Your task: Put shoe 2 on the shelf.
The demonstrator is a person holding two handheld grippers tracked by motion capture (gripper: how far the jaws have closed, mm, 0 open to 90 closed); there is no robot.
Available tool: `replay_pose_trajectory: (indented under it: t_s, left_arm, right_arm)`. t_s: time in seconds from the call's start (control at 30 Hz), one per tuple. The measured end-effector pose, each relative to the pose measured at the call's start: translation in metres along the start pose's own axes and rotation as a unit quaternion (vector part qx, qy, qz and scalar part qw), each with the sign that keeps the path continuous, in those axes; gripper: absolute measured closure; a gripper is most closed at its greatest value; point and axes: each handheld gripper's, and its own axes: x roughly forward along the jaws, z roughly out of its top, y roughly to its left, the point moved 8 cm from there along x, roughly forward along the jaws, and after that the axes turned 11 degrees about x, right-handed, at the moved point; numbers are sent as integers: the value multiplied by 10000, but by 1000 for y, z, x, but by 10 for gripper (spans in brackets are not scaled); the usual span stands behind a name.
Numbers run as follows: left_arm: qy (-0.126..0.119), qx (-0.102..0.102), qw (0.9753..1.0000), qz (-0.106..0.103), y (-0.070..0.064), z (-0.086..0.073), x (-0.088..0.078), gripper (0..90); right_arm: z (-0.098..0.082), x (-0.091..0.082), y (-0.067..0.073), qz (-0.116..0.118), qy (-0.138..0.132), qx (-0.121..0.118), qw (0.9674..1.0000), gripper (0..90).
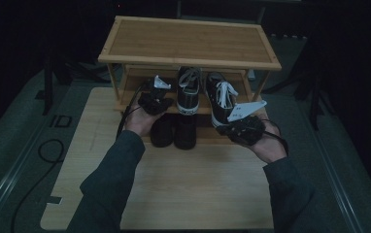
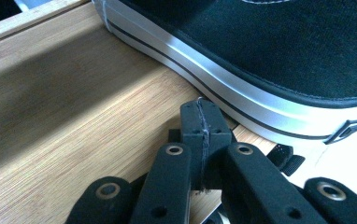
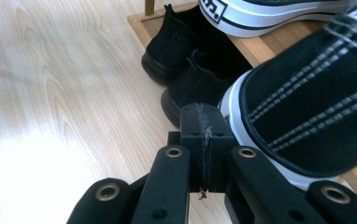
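I hold my left tongs (image 1: 155, 102) at the left end of the shoe rack (image 1: 188, 41), just beside the left sneaker (image 1: 188, 90) that stands on the middle shelf (image 2: 74, 107). In the left gripper view the two black jaws meet flat against each other with nothing between them, their tips close to the white rubber sole of that sneaker but not gripping it. My right tongs (image 1: 242, 128) sit at the front right of the rack, right by the heel of the right sneaker (image 1: 221, 97), which lies on the same shelf with its white laces loose. In the right gripper view these jaws are pressed together too, empty, and the sneaker's heel (image 3: 307, 107) with its grey stitched stripes is just beside them. Below, on the bottom shelf, a pair of black shoes (image 1: 174, 131) stands heel toward me. The rack rests on the pale wooden worktop (image 1: 193, 189).
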Motion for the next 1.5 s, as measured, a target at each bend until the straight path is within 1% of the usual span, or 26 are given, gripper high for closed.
replay_pose_trajectory:
  t_s: [0.23, 0.3, 0.33, 0.47, 0.77, 0.97, 1.2, 1.5]
  left_arm:
    - [11, 15, 10000, -5, 0, 0, 0, 900]
    - [12, 16, 10000, -5, 0, 0, 0, 900]
    - [13, 18, 10000, -9, 0, 0, 0, 900]
    - [9, 17, 10000, -18, 0, 0, 0, 900]
    - [17, 20, 10000, -32, 0, 0, 0, 900]
    - [36, 29, 10000, -12, 0, 0, 0, 900]
    - [51, 36, 10000, -34, 0, 0, 0, 900]
    - [53, 34, 10000, -35, 0, 1, 0, 900]
  right_arm:
    - [-8, -4, -6, -20, 25, 24, 10000, 894]
    - [-9, -4, -7, -26, 29, 40, 10000, 895]
    - [-12, -5, -9, -38, 41, 78, 10000, 897]
    - [-14, -8, -12, -62, 59, 74, 9999, 898]
    - [-16, -10, -15, -83, 79, 65, 9999, 900]
    - [-16, -11, -16, -58, 71, 76, 9999, 900]
    - [-17, -11, -18, -21, 59, 85, 9999, 900]
    - [-20, -13, -23, -105, 25, 123, 9999, 900]
